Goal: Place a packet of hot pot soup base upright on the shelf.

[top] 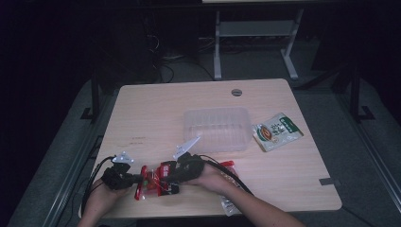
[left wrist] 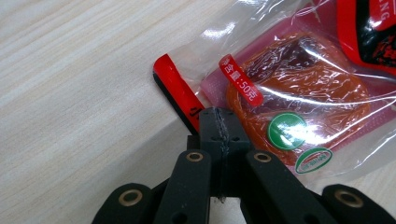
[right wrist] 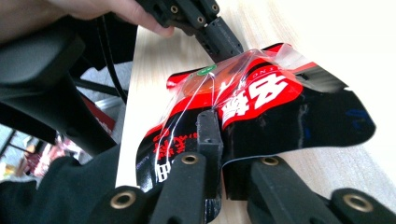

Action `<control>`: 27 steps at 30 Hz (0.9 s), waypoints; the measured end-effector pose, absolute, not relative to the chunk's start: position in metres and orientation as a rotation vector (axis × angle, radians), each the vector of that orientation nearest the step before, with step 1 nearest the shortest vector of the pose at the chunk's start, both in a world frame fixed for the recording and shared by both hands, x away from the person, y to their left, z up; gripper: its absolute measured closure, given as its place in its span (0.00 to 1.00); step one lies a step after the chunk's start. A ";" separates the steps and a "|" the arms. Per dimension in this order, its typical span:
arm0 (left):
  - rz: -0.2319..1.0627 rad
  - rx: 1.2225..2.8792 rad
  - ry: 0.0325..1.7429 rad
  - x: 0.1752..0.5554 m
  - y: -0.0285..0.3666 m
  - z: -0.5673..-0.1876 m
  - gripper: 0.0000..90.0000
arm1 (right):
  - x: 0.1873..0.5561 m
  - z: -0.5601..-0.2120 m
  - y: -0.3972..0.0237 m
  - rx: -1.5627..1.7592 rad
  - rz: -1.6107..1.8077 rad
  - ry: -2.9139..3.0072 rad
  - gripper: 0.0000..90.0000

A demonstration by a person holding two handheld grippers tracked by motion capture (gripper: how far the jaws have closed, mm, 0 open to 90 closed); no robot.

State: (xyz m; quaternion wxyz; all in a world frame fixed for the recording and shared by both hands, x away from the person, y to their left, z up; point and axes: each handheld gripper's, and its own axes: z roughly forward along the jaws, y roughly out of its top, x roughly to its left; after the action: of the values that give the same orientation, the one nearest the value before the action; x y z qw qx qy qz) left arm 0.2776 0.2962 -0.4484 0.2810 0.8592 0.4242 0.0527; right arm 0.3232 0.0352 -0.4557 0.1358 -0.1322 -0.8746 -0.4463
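Crinkled clear-and-red plastic makes up the snack packet [top: 156, 181], which is seen at the lower centre-left of the high view, stretched between the two grippers just above the pale wood-grain desk [top: 156, 118]. In the left gripper view, a glossy transparent window is shown over an orange, flattened food piece, with a red strip along the packet's edge and two round green marks on the film. The left gripper [left wrist: 219, 122] is seen with its black jaws shut tight on that red-edged margin of the packet, the film being pinched between the pads. In the right gripper view, the packet's printed face, red with white characters and a black lower panel, is curled and buckled; the right gripper [right wrist: 211, 126] is closed on it, with the foil folded around the left jaw. No earlier frame being given, only the grip itself is stated. The left gripper is also seen at the top of that view, clamped on the far edge of the packet.

A ribbed, translucent plastic container [top: 216, 127] with rounded corners is placed at the middle of the desk, well apart from the jaws. A green-and-white sachet [top: 276, 131] lies just to its right. Another red-trimmed packet [top: 229, 189] is partly hidden under the right forearm near the lower edge. Bare desk surface is left open at the upper left and along the right side.
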 end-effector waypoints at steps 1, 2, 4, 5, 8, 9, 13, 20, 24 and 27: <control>0.142 2.304 1.135 0.278 0.296 -0.448 1.00 | 0.323 -0.455 0.035 -0.380 -1.289 -2.537 0.98; 0.142 2.304 1.135 0.278 0.296 -0.448 1.00 | 0.322 -0.455 0.035 -0.370 -1.289 -2.540 0.98; 0.144 2.307 1.128 0.278 0.296 -0.448 1.00 | 0.323 -0.455 0.035 -0.349 -1.303 -2.553 0.99; 0.147 2.306 1.124 0.278 0.296 -0.449 1.00 | 0.322 -0.454 0.035 -0.354 -1.295 -2.552 0.99; 0.165 2.333 1.109 0.277 0.294 -0.448 1.00 | 0.322 -0.454 0.035 -0.350 -1.300 -2.541 0.99; 0.179 2.368 1.082 0.277 0.295 -0.446 1.00 | 0.324 -0.454 0.034 -0.348 -1.308 -2.518 1.00; 0.197 2.323 1.062 0.276 0.296 -0.441 1.00 | 0.326 -0.450 0.030 -0.354 -1.316 -2.500 1.00; 0.208 2.314 1.065 0.275 0.298 -0.441 0.97 | 0.326 -0.441 0.019 -0.325 -1.358 -2.485 1.00; 0.224 2.328 1.061 0.276 0.300 -0.440 0.96 | 0.323 -0.431 0.010 -0.313 -1.375 -2.486 1.00; 0.223 2.327 1.060 0.276 0.300 -0.440 0.93 | 0.321 -0.424 0.004 -0.296 -1.400 -2.493 1.00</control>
State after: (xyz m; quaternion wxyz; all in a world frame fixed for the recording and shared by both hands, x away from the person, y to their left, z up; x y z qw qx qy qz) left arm 0.2757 0.3001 -0.4403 0.2834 0.8694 0.3961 0.0832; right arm 0.3212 0.0043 -0.4239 0.1330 -0.1019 -0.8596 -0.4827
